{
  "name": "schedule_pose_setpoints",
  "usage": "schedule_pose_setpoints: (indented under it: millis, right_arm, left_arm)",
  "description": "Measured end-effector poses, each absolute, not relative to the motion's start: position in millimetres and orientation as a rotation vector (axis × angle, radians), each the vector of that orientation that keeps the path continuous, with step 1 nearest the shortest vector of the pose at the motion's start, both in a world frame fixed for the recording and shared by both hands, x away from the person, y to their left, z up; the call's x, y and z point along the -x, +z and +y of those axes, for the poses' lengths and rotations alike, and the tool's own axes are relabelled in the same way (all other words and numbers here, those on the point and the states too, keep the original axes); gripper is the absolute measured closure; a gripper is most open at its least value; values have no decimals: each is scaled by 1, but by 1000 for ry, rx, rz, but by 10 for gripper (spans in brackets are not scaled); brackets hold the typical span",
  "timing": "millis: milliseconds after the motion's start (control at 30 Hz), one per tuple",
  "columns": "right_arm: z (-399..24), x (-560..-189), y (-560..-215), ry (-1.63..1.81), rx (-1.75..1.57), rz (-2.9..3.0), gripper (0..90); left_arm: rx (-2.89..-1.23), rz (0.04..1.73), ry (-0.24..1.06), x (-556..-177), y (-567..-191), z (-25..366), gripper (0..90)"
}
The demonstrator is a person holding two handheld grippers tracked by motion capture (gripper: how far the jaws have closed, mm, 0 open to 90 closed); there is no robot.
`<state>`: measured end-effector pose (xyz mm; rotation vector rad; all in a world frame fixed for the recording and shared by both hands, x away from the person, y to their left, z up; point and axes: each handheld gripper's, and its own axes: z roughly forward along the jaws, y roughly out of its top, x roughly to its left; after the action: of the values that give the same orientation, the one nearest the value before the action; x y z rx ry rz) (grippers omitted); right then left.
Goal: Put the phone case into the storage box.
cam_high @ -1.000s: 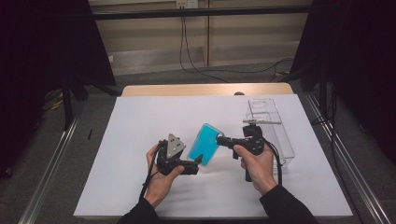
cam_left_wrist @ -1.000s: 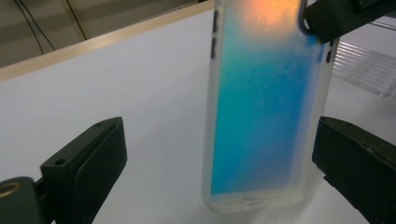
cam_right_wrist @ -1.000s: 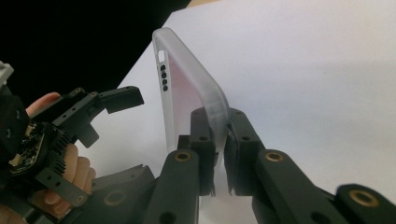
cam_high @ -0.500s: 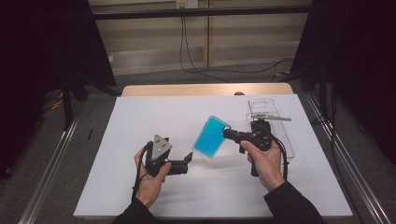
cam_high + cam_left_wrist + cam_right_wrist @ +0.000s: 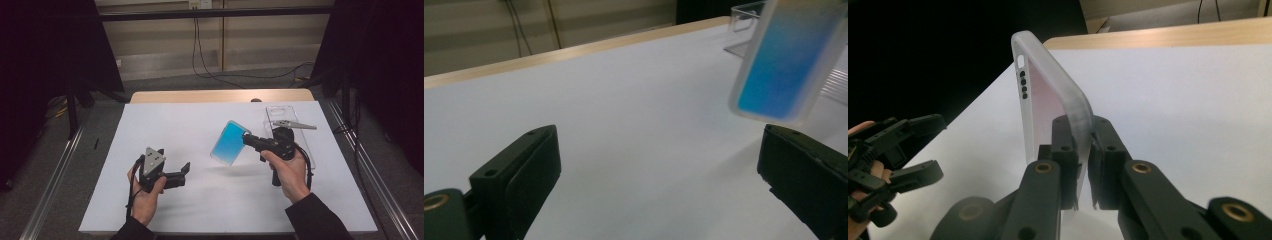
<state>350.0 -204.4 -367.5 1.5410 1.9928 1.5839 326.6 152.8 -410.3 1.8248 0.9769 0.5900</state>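
Between your right gripper's black jaws sits the edge of a blue translucent soft-plastic phone case, clamped and held tilted above the white table sheet, clear of it. Case's frosted rim with small cutouts faces the right gripper view. Just behind your right hand lies a clear plastic box. Your left gripper rests low over the sheet, jaws wide apart, holding nothing, case near its right jaw.

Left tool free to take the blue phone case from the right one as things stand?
Probably yes: the left tool is open, and bare table lies between it and the blue phone case, held aloft by the right tool.
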Motion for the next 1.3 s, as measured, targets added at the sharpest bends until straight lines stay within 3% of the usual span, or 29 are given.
schedule_pose_setpoints:
  millis: [467,1000,1300]
  right_arm:
    - [-230,-350,-359,1559,-1505,1925,829]
    - [-249,-351,-355,1530,-1467,1894,830]
    - [-260,-350,-348,1516,-1431,1870,830]
  left_arm:
    - [-1746,972,578,-310,-413,179,103]
    - [-1598,971,640,-294,-424,214,25]
    - [-1583,948,676,-281,-427,224,31]
